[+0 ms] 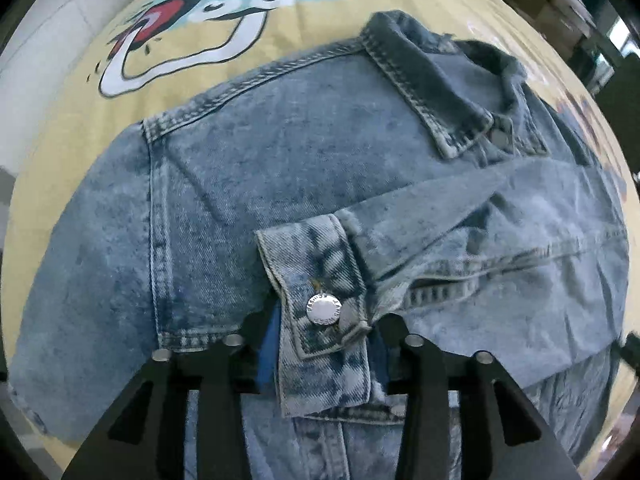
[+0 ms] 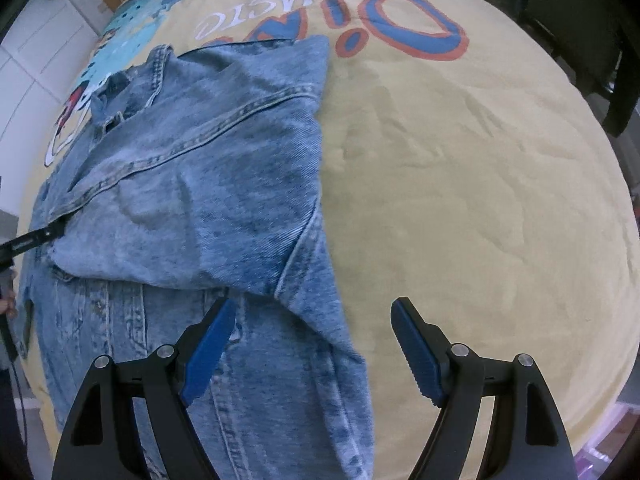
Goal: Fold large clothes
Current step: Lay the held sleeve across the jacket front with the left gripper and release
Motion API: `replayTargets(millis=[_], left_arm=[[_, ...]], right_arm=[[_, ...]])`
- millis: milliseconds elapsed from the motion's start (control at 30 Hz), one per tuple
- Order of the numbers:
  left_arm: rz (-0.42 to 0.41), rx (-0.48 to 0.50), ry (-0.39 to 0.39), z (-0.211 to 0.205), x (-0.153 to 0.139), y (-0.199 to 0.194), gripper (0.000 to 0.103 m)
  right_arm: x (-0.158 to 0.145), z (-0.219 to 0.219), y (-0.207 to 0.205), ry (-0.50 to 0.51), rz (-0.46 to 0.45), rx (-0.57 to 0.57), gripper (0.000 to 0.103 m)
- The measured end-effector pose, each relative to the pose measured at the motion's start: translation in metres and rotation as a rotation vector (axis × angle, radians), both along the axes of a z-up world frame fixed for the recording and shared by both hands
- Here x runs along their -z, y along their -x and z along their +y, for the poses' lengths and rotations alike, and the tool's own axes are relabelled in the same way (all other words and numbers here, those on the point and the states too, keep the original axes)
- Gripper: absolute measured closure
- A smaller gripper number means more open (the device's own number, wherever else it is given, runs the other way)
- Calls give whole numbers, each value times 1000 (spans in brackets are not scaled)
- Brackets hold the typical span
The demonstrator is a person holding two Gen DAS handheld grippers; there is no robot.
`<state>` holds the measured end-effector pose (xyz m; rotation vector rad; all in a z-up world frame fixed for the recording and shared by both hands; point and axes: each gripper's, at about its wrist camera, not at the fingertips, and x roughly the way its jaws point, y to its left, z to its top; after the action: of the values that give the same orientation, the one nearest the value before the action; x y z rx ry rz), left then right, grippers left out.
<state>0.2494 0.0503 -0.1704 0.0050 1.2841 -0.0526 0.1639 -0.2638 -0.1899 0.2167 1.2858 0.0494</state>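
A light blue denim jacket [image 1: 280, 152] lies on a yellow cartoon-print blanket [image 1: 320, 16]. In the left wrist view its collar [image 1: 432, 80] points to the upper right and one sleeve is folded across the body. My left gripper [image 1: 320, 328] holds that sleeve's cuff [image 1: 320, 308], with its silver button, between its jaws. In the right wrist view the jacket [image 2: 200, 168] fills the left half. My right gripper [image 2: 312, 340] is open and empty, hovering over the jacket's right edge. The left gripper's finger [image 2: 32, 242] shows at the far left there.
The yellow blanket [image 2: 460, 200] lies bare to the right of the jacket, with printed letters [image 2: 384, 16] at the far end. White cabinets [image 2: 36, 48] stand at the left. Dark furniture [image 2: 600, 40] stands beyond the blanket's right edge.
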Motion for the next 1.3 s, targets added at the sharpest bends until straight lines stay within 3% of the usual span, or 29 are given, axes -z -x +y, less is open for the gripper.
replayTargets(millis=[67,133,300,400,467,533,567,667,800,933,1033,1133,1200,1300], left_arm=[[11,-23,-4,8,-2,-1,40],[2,-33,-15,18,-11,0,25],[-87,-57,4,29,-46,13,2],[-192,-23,10,16,-70,31,1],[-229,3,60,4,-81,35,1],[-258,22,97,-10,-84,34,1],[-265,39,104,-19,-83,33,1],[-258,44,101,-43,-71,31,1],[-234,41,96,-56,-45,32,1],[-186,33,34,-60,-16,35,1],[-227,54,-19,-57,-4,41,1],[-211,67,-88,-51,9,43,1],[-212,57,-44,-42,14,44,1],[-231,56,-38,-36,17,47,1]], right_arm=[[-1,5,-2,8,-2,-11,22],[-4,9,-3,13,-8,-26,22],[-16,20,-7,18,-45,-49,22],[-22,37,-16,15,-70,-79,21],[-25,50,-22,27,-89,-102,21],[-28,67,-29,29,-119,-128,18],[-28,73,-32,28,-126,-134,11],[-27,96,-42,22,-149,-156,1],[-22,122,-50,36,-177,-187,1],[-10,137,-52,88,-180,-210,1],[4,140,-50,134,-184,-206,1],[15,136,-47,161,-188,-208,1],[17,131,-44,169,-216,-215,1],[19,119,-41,174,-219,-193,1]])
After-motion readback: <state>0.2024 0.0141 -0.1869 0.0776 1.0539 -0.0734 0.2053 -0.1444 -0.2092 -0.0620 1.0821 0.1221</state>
